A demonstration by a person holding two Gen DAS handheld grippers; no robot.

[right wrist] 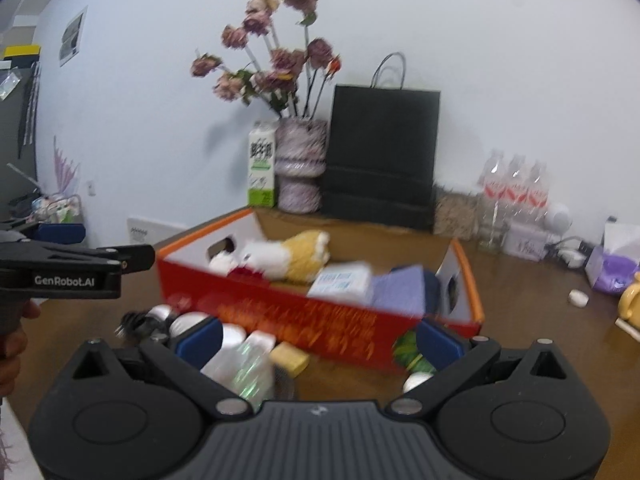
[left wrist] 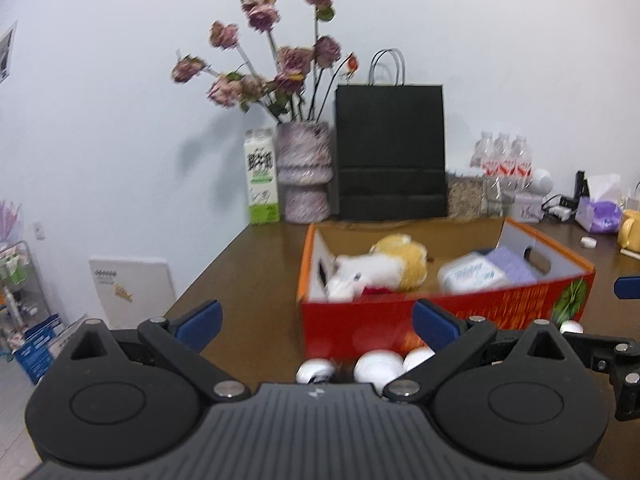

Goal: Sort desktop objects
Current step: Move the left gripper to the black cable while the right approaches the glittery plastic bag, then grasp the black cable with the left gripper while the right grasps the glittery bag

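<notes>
**Both tongs apart before the red box**

The left tongs [left wrist: 316, 320] hover above the brown table [left wrist: 248, 276] with their blue-padded jaws spread wide and nothing between them. Ahead of them, from 12 toward 2 o'clock, sits the red cardboard box [left wrist: 360, 320] with orange rims. Inside it lie a white and yellow plush toy [left wrist: 384, 268] at the left end, a white packet [left wrist: 472, 276] and a purple packet [left wrist: 508, 264] toward the right end. Hard against the box's near wall, at the foot of the left wrist view, rest several white round objects [left wrist: 378, 366]; motion blur keeps their kind unclear.

The right tongs [right wrist: 318, 338] are likewise spread wide and hold nothing. Between their jaws, on the table, a white bottle-like item [right wrist: 244, 364] lies beside a small tan block [right wrist: 289, 357], both just in front of the box [right wrist: 304, 320]. More white round pieces [right wrist: 188, 322] sit at 10 o'clock, near a dark fuzzy thing [right wrist: 134, 322]. The other handheld gripper body, lettered GenRobot.AI [right wrist: 64, 270], enters from 9 o'clock.

Against the wall behind the box stand a milk carton [left wrist: 262, 178], a patterned vase [left wrist: 304, 174] of faded roses [left wrist: 272, 52], a black paper bag [left wrist: 390, 152] and a pack of water bottles [left wrist: 504, 160]. At 3 o'clock are a purple tissue box [left wrist: 600, 216] and a yellow mug [left wrist: 630, 228].
</notes>
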